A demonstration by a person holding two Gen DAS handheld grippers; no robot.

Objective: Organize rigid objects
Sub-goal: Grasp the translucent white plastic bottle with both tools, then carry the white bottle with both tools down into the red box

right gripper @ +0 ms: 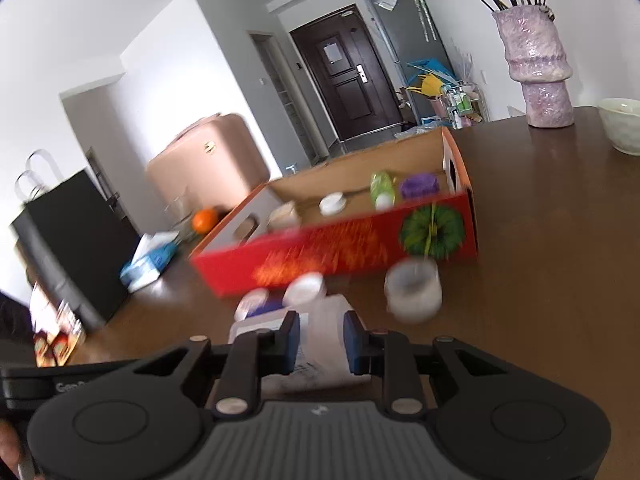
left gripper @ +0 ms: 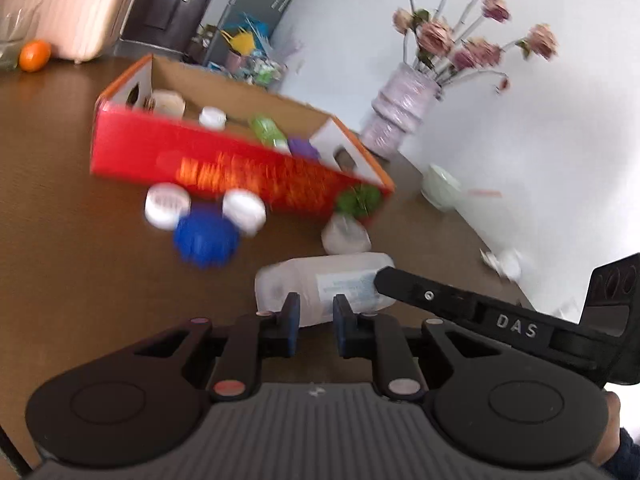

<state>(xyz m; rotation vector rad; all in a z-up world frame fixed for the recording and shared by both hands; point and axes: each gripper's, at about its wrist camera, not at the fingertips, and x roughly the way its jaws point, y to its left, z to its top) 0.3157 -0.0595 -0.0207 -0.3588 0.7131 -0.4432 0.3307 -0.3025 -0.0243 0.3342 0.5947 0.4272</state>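
- Left gripper [left gripper: 316, 312]: jaws at their narrowest, blue pads pinching the near side of the translucent bottle [left gripper: 324, 280], which lies on its side on the table [left gripper: 60, 200] near its front edge.
- Right gripper [right gripper: 321, 334]: jaws nearly shut with that bottle between the pads. Looks clamped, but blur stops me confirming full pad contact. In the left wrist view its finger reaches the bottle's right end.
- So both grippers are on one bottle. My read: a two-handed pick is under way, with no lift yet.
- Just past the bottle, still loose on the table: blue spiky ball [left gripper: 206, 240], two white lids [left gripper: 166, 204], a clear tape roll [right gripper: 414, 290], and a green spiky ball [left gripper: 358, 200] by the box's right front corner.
- Red box [left gripper: 224, 168] mid-table, open top. Already inside: a white cap [left gripper: 212, 117], green bottle [left gripper: 268, 131], purple ball [left gripper: 304, 147] and a beige round thing at the left end.
- Progress: roughly half. Four items boxed, about six left including the bottle.
- Far edge: lilac vase [left gripper: 400, 108], pale bowl [left gripper: 440, 188]. Orange [left gripper: 35, 55] at the far left corner. Probably not part of the job.
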